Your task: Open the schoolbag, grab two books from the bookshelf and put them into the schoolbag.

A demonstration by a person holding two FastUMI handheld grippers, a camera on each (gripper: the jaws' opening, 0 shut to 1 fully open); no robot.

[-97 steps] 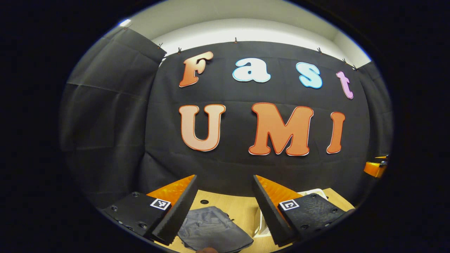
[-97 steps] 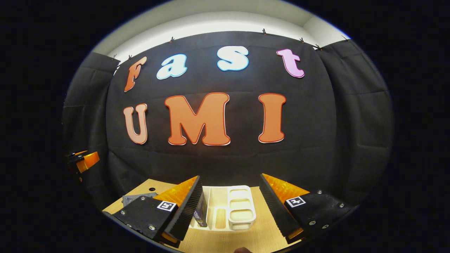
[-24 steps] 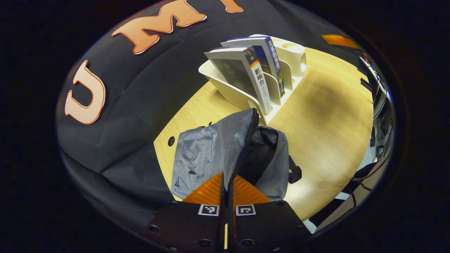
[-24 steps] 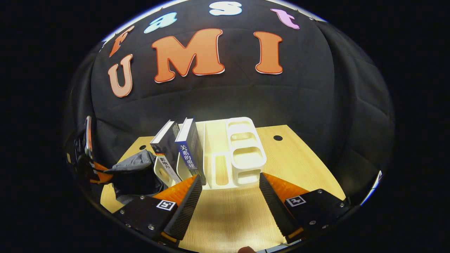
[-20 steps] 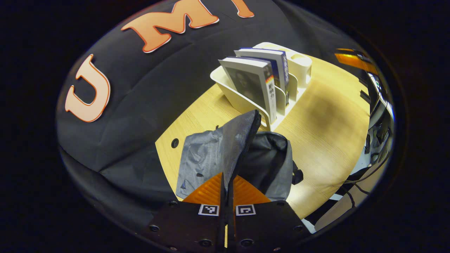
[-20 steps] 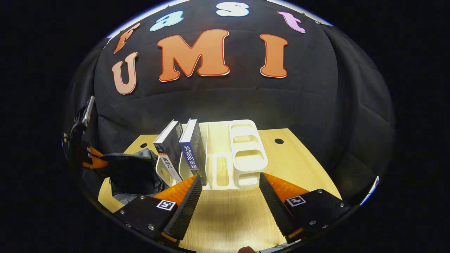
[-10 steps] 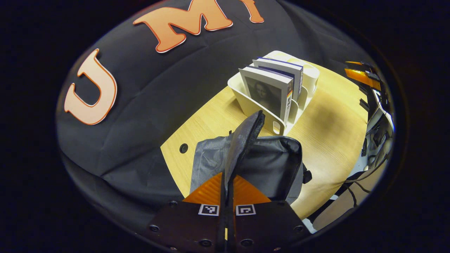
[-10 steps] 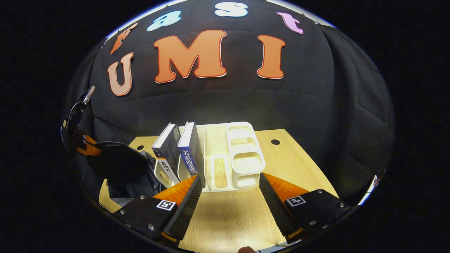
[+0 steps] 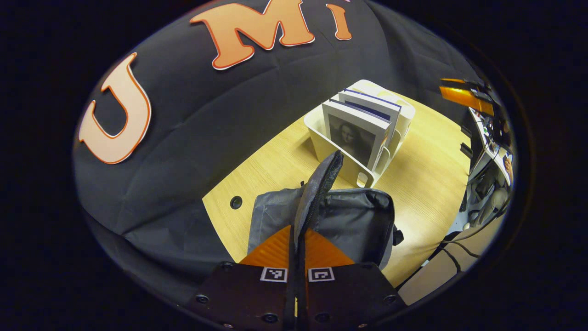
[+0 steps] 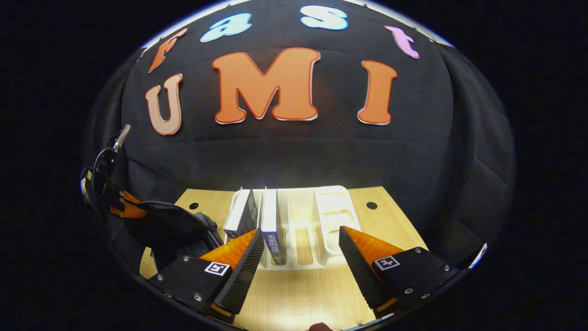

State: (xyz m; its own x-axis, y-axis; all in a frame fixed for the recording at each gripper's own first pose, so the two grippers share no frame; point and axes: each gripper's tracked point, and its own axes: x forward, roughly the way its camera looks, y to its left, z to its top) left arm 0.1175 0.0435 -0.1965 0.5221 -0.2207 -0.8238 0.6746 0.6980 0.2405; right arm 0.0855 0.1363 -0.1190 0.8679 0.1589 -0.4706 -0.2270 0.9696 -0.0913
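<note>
Both fingers of the left gripper (image 9: 296, 239) pinch the bag (image 9: 353, 225) flap upright, while the right gripper (image 10: 301, 250) is wide open before the shelf (image 10: 333, 207).

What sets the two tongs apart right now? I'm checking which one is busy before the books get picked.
The left tongs are closed on the schoolbag's flap, holding it up so the schoolbag gapes; the right tongs are open and hold nothing. The left tongs look down over the bag; the right tongs face the white bookshelf and its two books, apart from them. Both hang above the wooden table.
</note>
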